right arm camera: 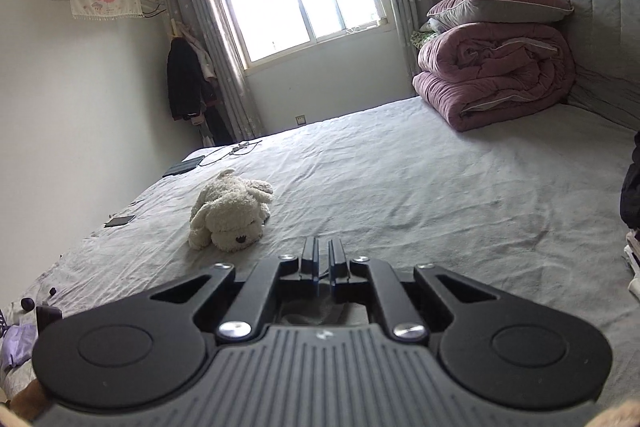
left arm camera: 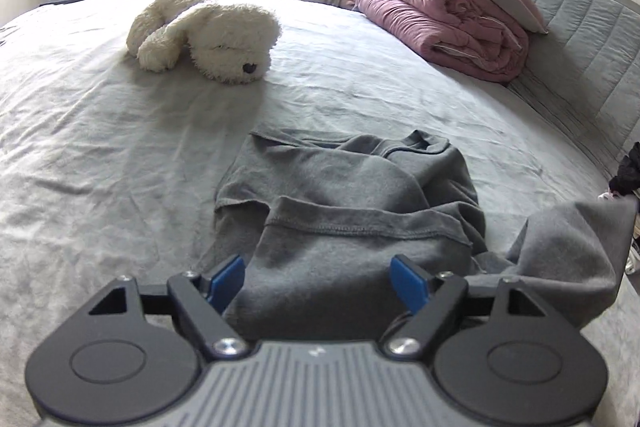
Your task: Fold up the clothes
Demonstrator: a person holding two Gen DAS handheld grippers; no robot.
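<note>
A dark grey garment [left arm camera: 340, 187] lies crumpled on the grey bed sheet [left arm camera: 100, 147], its neckline at the far end and a stitched hem folded over near me. My left gripper [left arm camera: 317, 263] hovers just above the near part of it, open, with cloth under the blue pads [left arm camera: 226, 279] but not pinched. At the right, one part of the garment [left arm camera: 580, 247] is lifted off the bed towards the frame's edge. My right gripper [right arm camera: 322, 243] is shut, and grey cloth [right arm camera: 320, 311] shows below its closed fingers.
A white plush dog [left arm camera: 208, 31] [right arm camera: 232, 211] lies further up the bed. A folded pink quilt [left arm camera: 452, 27] [right arm camera: 496, 75] and pillow [right arm camera: 500, 3] sit by the grey headboard [left arm camera: 592, 39]. A phone [right arm camera: 120, 221], tablet [right arm camera: 186, 165] and cable lie near the far edge.
</note>
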